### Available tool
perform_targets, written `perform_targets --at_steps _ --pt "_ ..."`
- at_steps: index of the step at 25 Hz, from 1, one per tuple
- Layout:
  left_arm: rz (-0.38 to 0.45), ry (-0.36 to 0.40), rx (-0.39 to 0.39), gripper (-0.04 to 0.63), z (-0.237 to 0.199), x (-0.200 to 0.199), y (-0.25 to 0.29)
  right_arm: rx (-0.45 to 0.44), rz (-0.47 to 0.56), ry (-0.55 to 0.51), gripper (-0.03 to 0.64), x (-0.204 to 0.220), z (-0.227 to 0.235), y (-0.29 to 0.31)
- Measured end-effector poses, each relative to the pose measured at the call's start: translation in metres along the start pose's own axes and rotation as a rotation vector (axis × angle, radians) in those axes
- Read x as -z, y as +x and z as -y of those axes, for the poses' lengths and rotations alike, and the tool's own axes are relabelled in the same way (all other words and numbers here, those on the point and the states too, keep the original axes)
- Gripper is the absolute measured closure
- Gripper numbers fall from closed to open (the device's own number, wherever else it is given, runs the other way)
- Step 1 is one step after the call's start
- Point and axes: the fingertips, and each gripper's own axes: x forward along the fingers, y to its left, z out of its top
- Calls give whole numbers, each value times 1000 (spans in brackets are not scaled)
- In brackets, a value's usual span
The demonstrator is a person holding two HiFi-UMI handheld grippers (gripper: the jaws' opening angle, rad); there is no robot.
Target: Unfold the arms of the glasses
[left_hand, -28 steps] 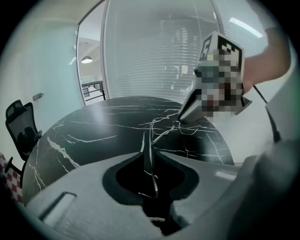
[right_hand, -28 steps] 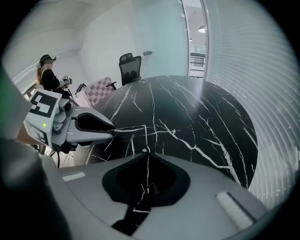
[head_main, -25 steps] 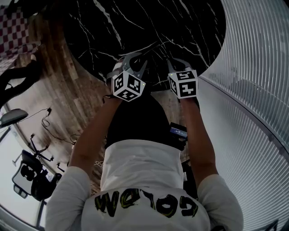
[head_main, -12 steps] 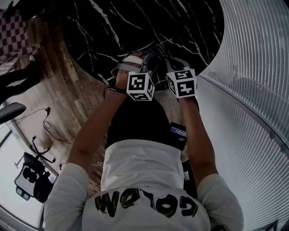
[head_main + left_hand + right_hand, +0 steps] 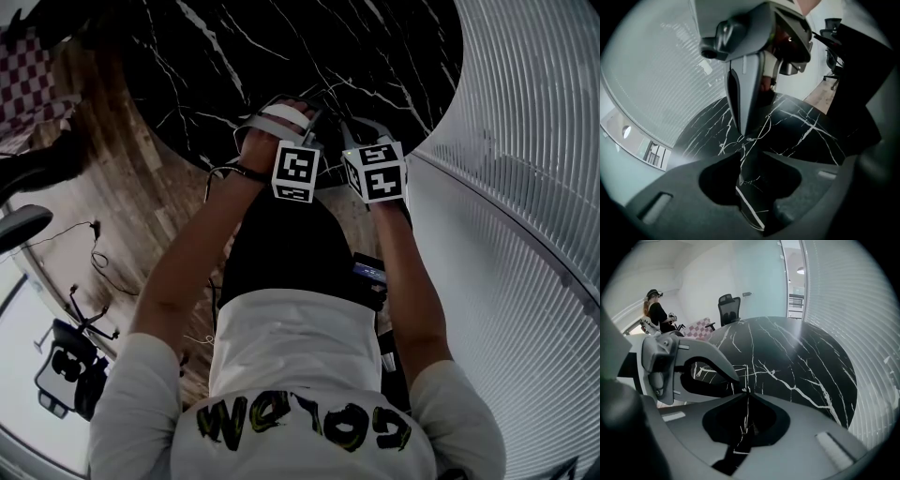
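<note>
Far left, head view: checkered cloth (image 5: 26, 70), wood floor (image 5: 122, 187), office chair base (image 5: 66, 366). Black marble table (image 5: 309, 47) fills the top centre.

Left hand (image 5: 267, 141) carries the left gripper (image 5: 314, 131) over the table's near edge, marker cube facing up. Left gripper view: jaws pressed together at the tips, clamped on the glasses (image 5: 752, 218). A clear lens edge shows in the hollow behind the tips, and a thin wire runs up past them.

The glasses sit between the two grippers, above the table edge, and are too thin to make out in the head view. Cannot tell whether the arms are folded or open.

Right gripper (image 5: 354, 136) is just beside the left one, tips converging. Right gripper view: jaws closed tip to tip, pinching fine wire of the same glasses; thin bright lines lie in the hollow. The left gripper's jaw tip meets it from the left.

Far right: ribbed curved wall (image 5: 525, 141). In the right gripper view's background, a person (image 5: 656, 310) and a chair (image 5: 729, 305) beyond the table
</note>
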Motion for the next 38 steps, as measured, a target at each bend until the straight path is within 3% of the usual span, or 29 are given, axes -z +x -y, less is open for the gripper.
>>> perform_targets --at_steps 13,38 --pt "-23 -20 5 482 21 -1 -6 21 11 3 604 -4 8 -1" --pt "-14 -202 42 482 80 -22 -33 41 6 19 604 -1 7 -8"
